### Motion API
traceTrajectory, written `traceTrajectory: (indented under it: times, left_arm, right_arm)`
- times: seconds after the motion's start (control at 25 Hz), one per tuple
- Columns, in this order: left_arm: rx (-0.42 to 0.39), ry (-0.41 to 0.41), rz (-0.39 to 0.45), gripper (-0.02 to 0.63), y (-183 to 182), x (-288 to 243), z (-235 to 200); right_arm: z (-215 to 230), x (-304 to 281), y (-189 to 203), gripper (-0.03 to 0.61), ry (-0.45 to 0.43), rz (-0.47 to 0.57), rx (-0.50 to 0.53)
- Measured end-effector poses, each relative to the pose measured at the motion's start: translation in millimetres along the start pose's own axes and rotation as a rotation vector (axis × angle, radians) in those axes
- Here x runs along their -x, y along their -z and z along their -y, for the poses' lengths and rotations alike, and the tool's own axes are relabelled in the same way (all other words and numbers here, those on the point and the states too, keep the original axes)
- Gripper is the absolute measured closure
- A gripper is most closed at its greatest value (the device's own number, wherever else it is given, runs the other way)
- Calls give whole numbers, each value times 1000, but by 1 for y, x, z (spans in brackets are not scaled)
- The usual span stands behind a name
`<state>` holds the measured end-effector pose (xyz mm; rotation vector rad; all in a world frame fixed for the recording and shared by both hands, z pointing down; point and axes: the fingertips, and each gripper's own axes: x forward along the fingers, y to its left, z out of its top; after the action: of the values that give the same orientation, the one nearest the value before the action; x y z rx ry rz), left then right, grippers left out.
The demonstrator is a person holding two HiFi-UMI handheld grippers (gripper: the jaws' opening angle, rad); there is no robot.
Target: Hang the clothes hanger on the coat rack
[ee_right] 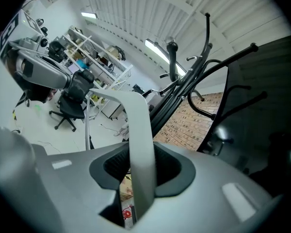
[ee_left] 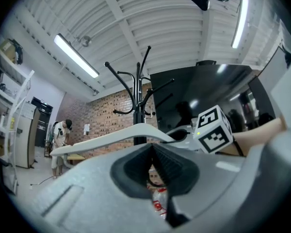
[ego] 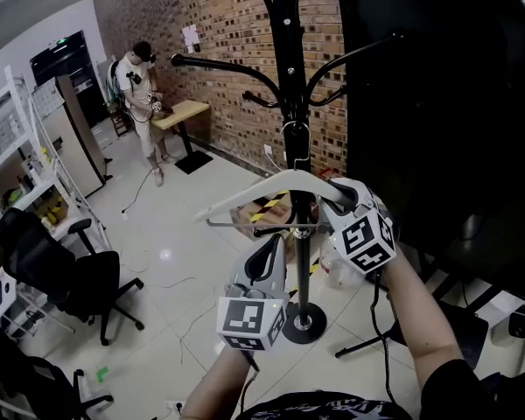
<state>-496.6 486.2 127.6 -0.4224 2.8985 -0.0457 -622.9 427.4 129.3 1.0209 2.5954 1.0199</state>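
A white clothes hanger (ego: 262, 195) with a metal hook is held up against the black coat rack (ego: 290, 59). Its hook (ego: 296, 140) sits right at the pole, below the curved branches; whether it rests on one I cannot tell. My right gripper (ego: 332, 195) is shut on the hanger's right arm, and in the right gripper view that white arm (ee_right: 140, 144) fills the space between the pads. My left gripper (ego: 271, 248) is shut and holds nothing, just below the hanger's lower bar. The left gripper view looks past the hanger (ee_left: 111, 137) to the rack (ee_left: 137, 89).
The rack's round base (ego: 302, 322) stands on white floor tiles between my arms. A large black panel (ego: 437, 103) fills the right side. An office chair (ego: 61, 269) and shelves (ego: 26, 164) line the left. A person (ego: 140, 86) stands at a small table far back.
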Motion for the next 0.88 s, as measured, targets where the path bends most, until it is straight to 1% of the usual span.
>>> traceTrajectory:
  times: [0.08, 0.16, 0.24, 0.36, 0.52, 0.64, 0.8, 0.88]
  left_arm:
    - [8, 5, 0, 609, 1, 0, 0]
    - [13, 14, 1, 609, 2, -2, 2]
    - [14, 19, 3, 609, 0, -2, 2]
    - [23, 21, 0, 609, 1, -2, 1]
    - [28, 28, -5, 609, 6, -2, 3]
    - [31, 34, -8, 609, 8, -3, 4]
    - [28, 40, 0, 609, 5, -4, 5]
    - [23, 37, 10, 609, 1, -3, 4]
  right_arm:
    - [-2, 1, -2, 444, -9, 35, -37]
    - [-2, 2, -5, 401, -28, 85, -110]
    - [1, 3, -10, 388, -32, 107, -144]
    - [4, 5, -13, 388, -20, 104, -128]
    - [5, 4, -1, 379, -9, 93, -118]
    - [7, 8, -2, 376, 5, 94, -116]
    - [12, 25, -15, 371, 59, 131, -80]
    - [13, 38, -23, 368, 75, 168, -100]
